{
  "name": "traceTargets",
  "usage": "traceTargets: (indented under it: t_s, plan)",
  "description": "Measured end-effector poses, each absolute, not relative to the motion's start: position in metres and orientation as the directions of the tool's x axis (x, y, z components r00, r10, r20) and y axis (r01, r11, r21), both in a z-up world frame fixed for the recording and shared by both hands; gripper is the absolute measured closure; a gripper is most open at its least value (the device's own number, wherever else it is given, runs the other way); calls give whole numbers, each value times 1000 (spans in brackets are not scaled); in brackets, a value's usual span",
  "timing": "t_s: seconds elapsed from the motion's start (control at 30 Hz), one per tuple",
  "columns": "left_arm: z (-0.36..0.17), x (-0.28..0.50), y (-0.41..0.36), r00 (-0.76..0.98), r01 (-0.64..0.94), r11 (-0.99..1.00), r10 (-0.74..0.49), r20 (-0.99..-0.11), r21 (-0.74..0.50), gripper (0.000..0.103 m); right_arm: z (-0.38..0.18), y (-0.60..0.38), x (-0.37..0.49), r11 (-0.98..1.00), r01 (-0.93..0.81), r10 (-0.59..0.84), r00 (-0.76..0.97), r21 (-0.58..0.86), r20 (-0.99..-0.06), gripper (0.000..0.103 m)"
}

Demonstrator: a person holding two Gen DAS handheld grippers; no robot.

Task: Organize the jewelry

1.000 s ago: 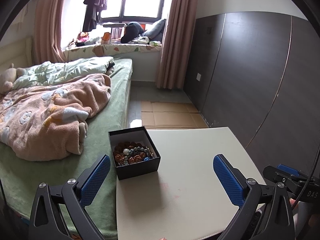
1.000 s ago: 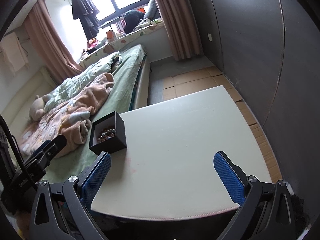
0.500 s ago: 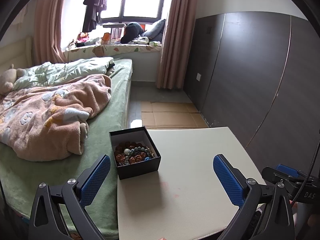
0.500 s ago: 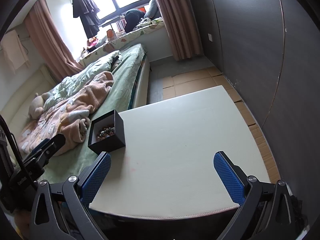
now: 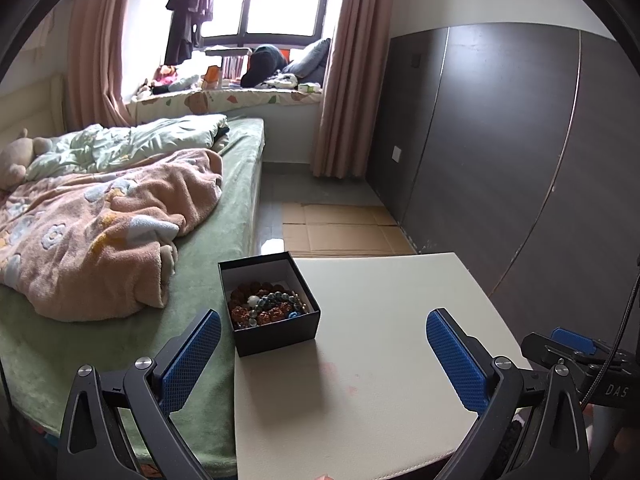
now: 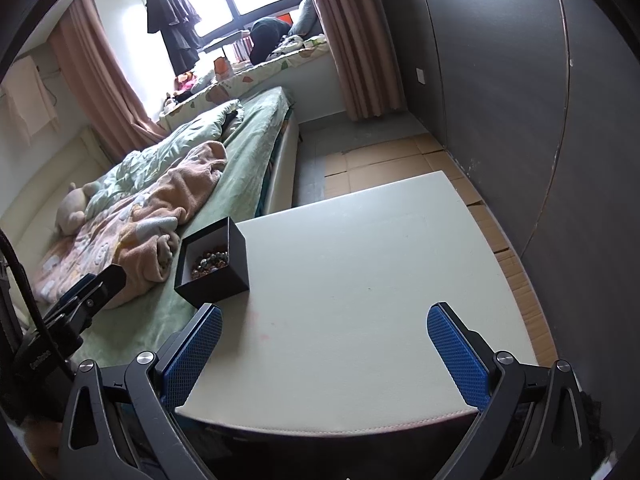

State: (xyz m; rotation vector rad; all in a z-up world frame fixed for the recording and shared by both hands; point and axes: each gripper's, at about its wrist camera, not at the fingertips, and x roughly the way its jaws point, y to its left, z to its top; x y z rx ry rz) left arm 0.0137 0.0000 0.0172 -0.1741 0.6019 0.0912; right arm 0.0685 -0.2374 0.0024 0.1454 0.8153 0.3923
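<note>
both my left gripper and right gripper hang spread wide and empty, black jewelry box of beads at the table corner by the bed, so i'd come straight down and pinch one strand.

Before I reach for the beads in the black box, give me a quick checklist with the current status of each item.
1. Left hand-held gripper open and empty: ok.
2. Right hand-held gripper open and empty: ok.
3. Black box lid off, beaded bracelets exposed: ok.
4. Box fully supported on the white table: not ok, it sits at the corner by the bed.
5. Bracelets untangled: cannot tell.
</note>
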Motion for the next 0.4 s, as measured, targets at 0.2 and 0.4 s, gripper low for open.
traceTargets:
  t_s: [0.2,0.4]
  plan:
    - [17,12,-2,819,-129,983,32,-573,-130,0,1,-238,68,919,-284,393,619,273,-680,0]
    - [17,10,-2,821,-128,984,36,-569,-122,0,-3,-241,68,921,-283,389,616,268,-685,0]
